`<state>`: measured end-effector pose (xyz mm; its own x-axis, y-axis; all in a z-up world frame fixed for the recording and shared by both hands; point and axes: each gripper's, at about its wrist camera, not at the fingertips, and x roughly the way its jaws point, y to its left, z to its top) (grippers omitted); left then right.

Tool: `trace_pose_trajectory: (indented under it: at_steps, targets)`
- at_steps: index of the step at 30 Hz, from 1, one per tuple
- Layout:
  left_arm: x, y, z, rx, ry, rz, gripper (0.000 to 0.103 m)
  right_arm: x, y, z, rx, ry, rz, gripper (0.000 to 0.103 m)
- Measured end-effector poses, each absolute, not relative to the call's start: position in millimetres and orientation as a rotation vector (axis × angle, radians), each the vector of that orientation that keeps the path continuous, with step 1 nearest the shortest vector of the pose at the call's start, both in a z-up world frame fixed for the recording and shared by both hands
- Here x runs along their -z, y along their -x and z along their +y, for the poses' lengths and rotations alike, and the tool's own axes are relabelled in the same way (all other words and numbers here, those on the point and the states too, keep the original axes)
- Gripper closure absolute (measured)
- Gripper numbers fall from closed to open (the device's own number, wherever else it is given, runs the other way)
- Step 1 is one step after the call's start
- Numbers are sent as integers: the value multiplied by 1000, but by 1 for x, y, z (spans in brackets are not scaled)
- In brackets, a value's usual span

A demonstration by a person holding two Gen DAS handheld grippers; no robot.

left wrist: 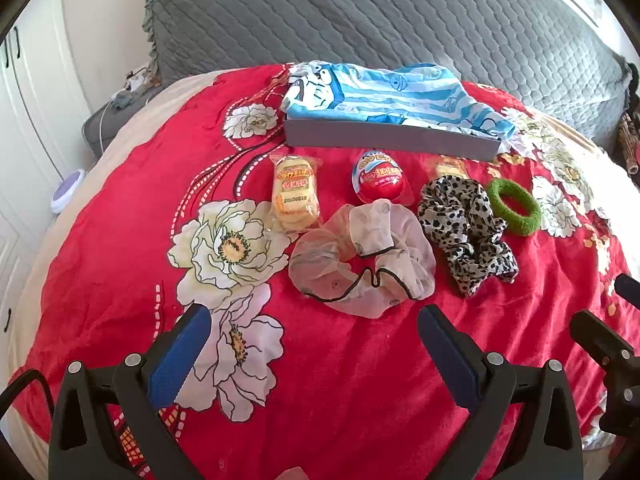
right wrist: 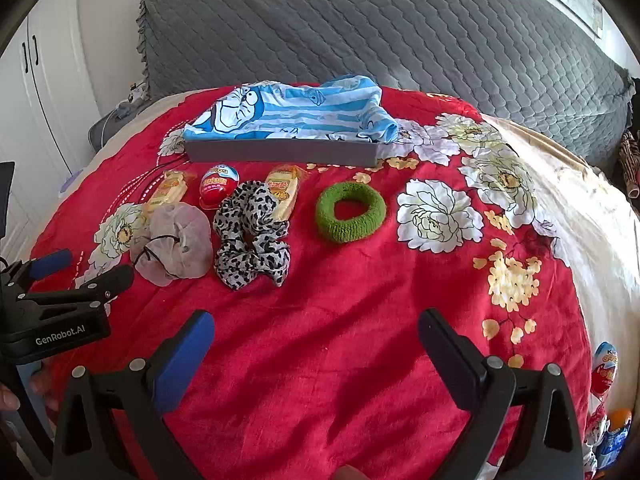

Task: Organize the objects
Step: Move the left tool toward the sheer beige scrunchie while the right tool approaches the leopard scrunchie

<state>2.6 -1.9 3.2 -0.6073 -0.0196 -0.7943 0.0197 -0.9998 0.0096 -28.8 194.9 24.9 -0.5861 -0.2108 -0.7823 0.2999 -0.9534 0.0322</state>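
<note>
Both hand-held grippers hang over the near part of the bed, tilted down toward it. The left hand-held gripper [left wrist: 314, 354] has its jaws spread as wide as they go, with nothing between them; the right hand-held gripper [right wrist: 316, 356] is the same, wide apart and empty.

On the red flowered blanket [left wrist: 360, 380], toward the head of the bed, lies a grey tray [left wrist: 390, 138] with a blue striped cloth [left wrist: 384, 94] draped over it. Just in front of the tray sit a cracker pack [left wrist: 295, 196], a red egg [left wrist: 378, 182] and a second pack [right wrist: 283, 192], partly hidden behind the scrunchies. Nearer still lie a sheer scrunchie [left wrist: 360, 256], touching the egg, then a leopard scrunchie [left wrist: 466, 232] and, just beside it, a green hair ring [left wrist: 514, 206]. Another egg [right wrist: 605, 368] lies at the bed's right edge. A grey quilted headboard [right wrist: 360, 28] stands behind.
</note>
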Motion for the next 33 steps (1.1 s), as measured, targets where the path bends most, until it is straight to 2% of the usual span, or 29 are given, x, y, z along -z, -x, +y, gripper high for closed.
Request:
trace_pose_trajectory:
  at_steps: [33]
  targets:
    - [-3,-1,-3,2733,-1367,54,0,-25,28,195,2546,-1246,129,0]
